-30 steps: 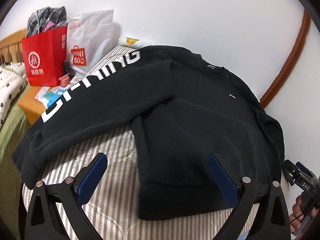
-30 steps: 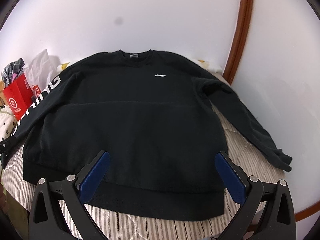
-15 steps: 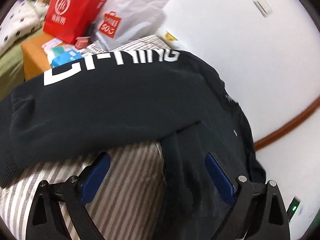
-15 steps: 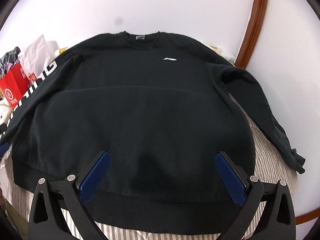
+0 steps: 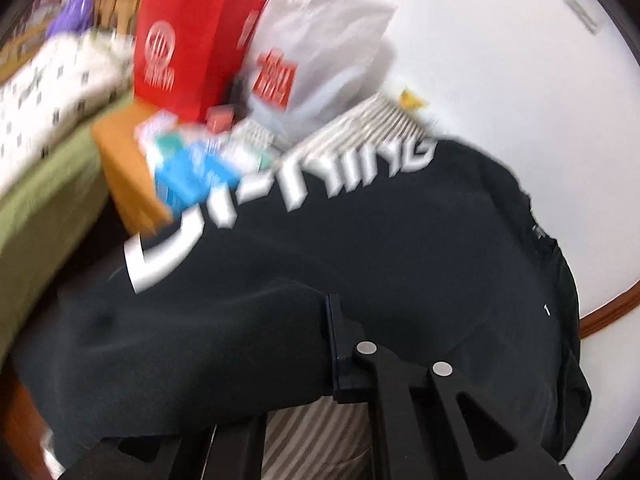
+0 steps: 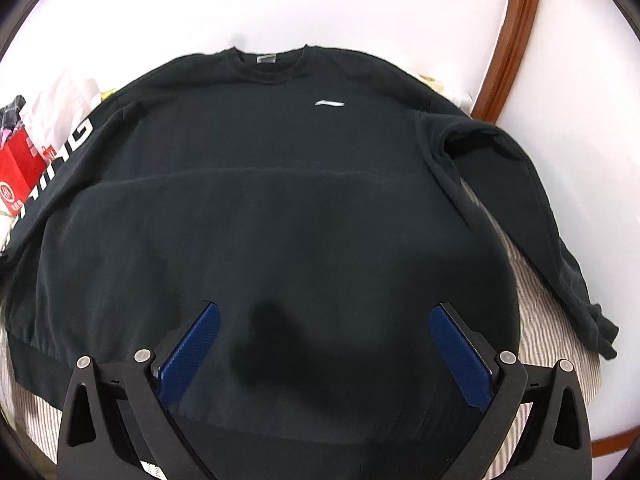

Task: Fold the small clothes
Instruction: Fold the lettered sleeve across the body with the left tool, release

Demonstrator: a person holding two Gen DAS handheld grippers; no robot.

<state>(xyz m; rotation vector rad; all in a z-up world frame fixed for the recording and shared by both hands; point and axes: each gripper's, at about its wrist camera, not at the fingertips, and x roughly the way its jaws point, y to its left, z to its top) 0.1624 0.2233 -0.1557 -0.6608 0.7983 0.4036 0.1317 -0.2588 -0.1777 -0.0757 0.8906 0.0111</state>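
A black sweatshirt [image 6: 280, 200] lies flat, front up, on a striped mattress [image 6: 532, 340], collar toward the wall. Its left sleeve [image 5: 320, 208] carries white lettering. Its right sleeve [image 6: 520, 208] lies out to the right. My left gripper [image 5: 328, 344] is shut on the cuff end of the lettered sleeve [image 5: 200, 360], which drapes over its fingers; the view is blurred. My right gripper [image 6: 324, 340] is open and empty, low over the sweatshirt's lower middle, above the hem.
A red paper bag [image 5: 188, 44] and a white plastic bag [image 5: 320, 52] stand on a wooden bedside stand [image 5: 120, 160] with small boxes, left of the mattress. A green-covered bed [image 5: 36, 200] lies further left. A white wall with brown trim [image 6: 508, 40] is behind.
My left gripper moved to the lettered sleeve's cuff and shut on it. My right gripper moved forward over the sweatshirt body, still open.
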